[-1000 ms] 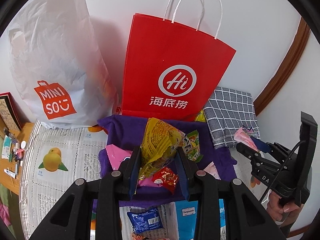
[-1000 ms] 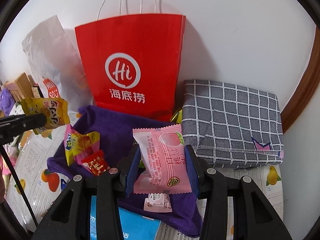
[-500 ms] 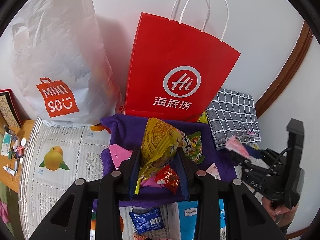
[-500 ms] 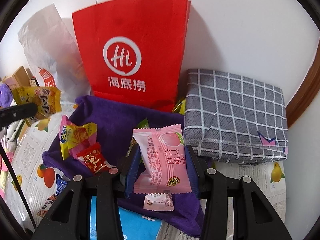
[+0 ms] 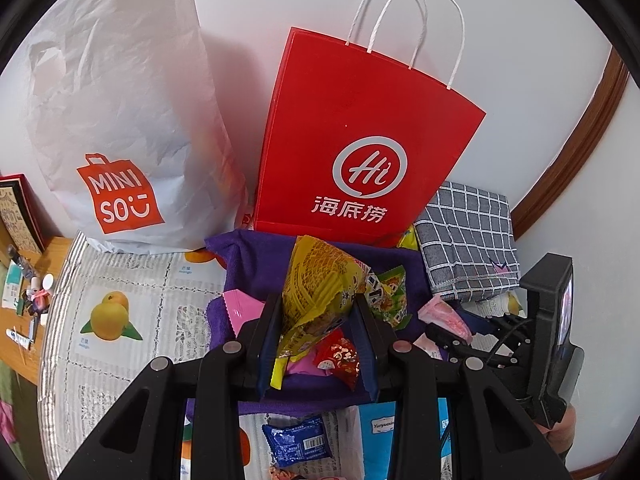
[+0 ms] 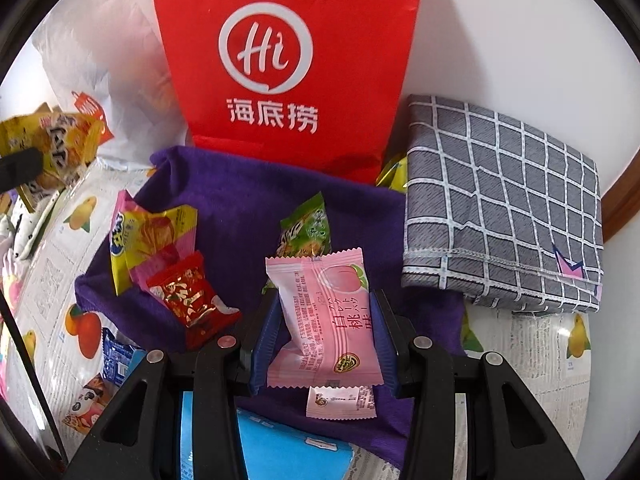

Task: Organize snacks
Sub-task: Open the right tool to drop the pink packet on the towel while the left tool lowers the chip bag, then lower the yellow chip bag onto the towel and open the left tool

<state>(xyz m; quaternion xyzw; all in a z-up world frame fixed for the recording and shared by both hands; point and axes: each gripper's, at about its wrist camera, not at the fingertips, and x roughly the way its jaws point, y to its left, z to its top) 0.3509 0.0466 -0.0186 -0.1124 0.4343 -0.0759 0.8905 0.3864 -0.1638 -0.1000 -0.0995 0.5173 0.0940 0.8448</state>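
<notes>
My left gripper (image 5: 318, 328) is shut on a yellow snack packet (image 5: 320, 280) and holds it above the purple cloth (image 5: 256, 256). My right gripper (image 6: 324, 332) is shut on a pink peach-print packet (image 6: 326, 316), low over the same cloth (image 6: 240, 200). On the cloth lie a red foil packet (image 6: 188, 296), a yellow-pink packet (image 6: 148, 240), a green packet (image 6: 306, 228) and a small white-pink packet (image 6: 342, 402). The right gripper and its pink packet (image 5: 444, 316) show at the right of the left wrist view.
A red paper bag (image 5: 360, 148) and a white MINISO bag (image 5: 120, 120) stand against the wall behind the cloth. A folded grey checked cloth (image 6: 500, 200) lies to the right. A blue packet (image 5: 300, 442) and a light blue box (image 6: 272, 452) lie at the near edge.
My right gripper has moved forward and down toward the purple cloth with the pink packet. My left gripper has risen slightly, still holding the yellow packet.
</notes>
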